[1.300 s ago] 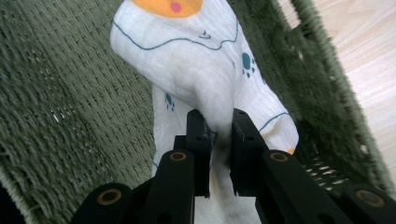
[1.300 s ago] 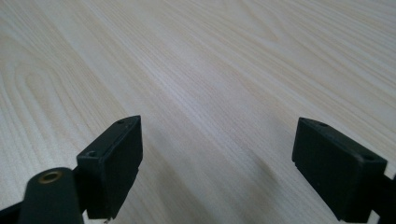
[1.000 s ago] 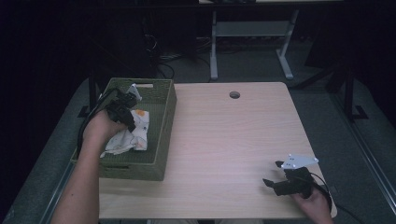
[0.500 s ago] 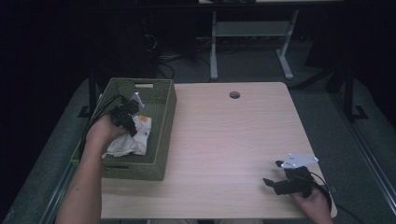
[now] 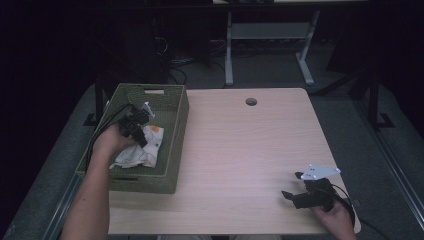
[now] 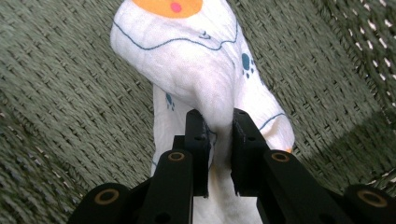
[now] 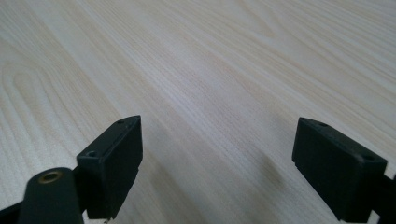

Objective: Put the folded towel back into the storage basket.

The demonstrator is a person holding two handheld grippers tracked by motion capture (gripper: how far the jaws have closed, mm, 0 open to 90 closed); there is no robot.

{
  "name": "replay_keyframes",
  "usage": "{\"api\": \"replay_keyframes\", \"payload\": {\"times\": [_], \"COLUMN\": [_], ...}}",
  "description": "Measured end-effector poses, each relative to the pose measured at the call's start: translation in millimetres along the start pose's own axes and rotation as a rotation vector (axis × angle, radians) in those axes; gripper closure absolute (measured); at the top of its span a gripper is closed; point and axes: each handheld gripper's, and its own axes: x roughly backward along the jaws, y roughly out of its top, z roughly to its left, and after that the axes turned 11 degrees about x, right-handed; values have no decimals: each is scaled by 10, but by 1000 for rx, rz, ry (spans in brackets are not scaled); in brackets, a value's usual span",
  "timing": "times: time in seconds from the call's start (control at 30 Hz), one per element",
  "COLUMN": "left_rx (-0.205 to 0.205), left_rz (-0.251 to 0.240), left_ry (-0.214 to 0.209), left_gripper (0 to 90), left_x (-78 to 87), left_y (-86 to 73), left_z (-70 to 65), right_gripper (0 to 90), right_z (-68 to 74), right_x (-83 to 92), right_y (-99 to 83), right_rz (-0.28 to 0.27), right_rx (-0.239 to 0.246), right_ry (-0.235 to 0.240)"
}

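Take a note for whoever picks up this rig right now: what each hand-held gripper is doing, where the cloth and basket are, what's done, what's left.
Left hand-held gripper: shut on a fold of the white printed cloth with orange patches, low inside the green woven basket.
Right hand-held gripper: open, holding nothing, over bare light wooden table near its right front corner.
Basket sits at the table's left edge; the cloth lies bunched on its floor.
Done: cloth is in the basket.
Left, probably: either release it there or lift it out; I cannot tell which.
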Motion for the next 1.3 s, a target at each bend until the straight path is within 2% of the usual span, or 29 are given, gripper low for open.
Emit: {"api": "replay_keyframes", "payload": {"times": [0.2,0.23,0.27,0.3,0.37,0.63,0.73,0.83,0.9,1.07,1.1,1.17,1.23,1.27,1.3], "left_rx": [-6,20,20,60,80,83,80,82,74,77,97,101,102,93,87], "left_rz": [-7,-4,-4,9,-12,-1,16,18,19,35,39,47,62,92,102], "left_ry": [-7,2,2,36,43,75,89,77,79,86,63,59,42,49,46], "left_gripper": [781,726,606,598,584,556,537,523,536,694,722,766,787,814,822], "left_x": [-50,-67,-67,-88,-81,-96,-119,-128,-137,-187,-237,-272,-343,-407,-425], "left_y": [2,4,4,5,-5,-9,-4,4,12,28,22,16,5,9,16], "left_z": [25,28,28,46,66,76,75,73,59,70,98,106,113,99,89], "right_gripper": [159,159,159,159,159,159,159,159,159,159,159,159,159,159,159], "right_z": [1,2,2,2,-1,9,9,12,14,13,12,13,11,10,10], "right_x": [-16,-17,-17,-16,-13,-16,-12,-14,-16,-14,-12,-12,-12,-14,-15], "right_y": [4,5,5,5,4,13,11,12,12,12,11,11,11,11,11], "right_rz": [8,8,8,4,2,3,2,4,5,3,2,1,2,2,3], "right_rx": [1,0,0,-2,-1,5,3,6,5,5,6,6,6,6,7], "right_ry": [-1,-1,-1,-1,-1,-1,-2,-1,1,0,0,0,0,1,1]}}
